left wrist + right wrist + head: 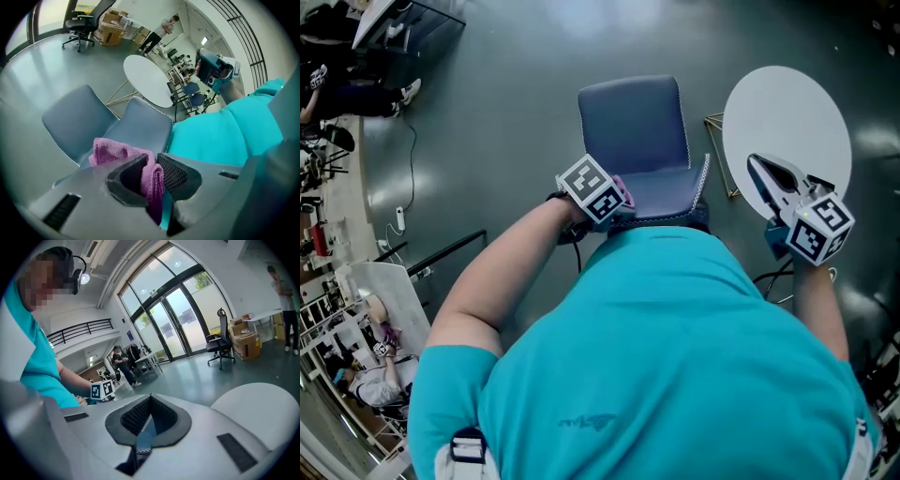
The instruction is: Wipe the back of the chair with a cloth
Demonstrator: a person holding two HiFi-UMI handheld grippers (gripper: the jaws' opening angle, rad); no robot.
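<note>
From where I stand, the soft, light pink cloth (pixel 115 151) droops from the left gripper (pixel 152 176), pinched by a fold beside the chair (pixel 633 127) back's near-left edge and probably best kept bunched, while the right gripper (pixel 149 411), jaws together on nothing, hovers over the white table (pixel 787 103).

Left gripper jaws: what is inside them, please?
A pink cloth is pinched between the jaws of the left gripper. Its upper fold bunches out, with the chair behind it. The gripper's body covers the cloth's lower end.
</note>
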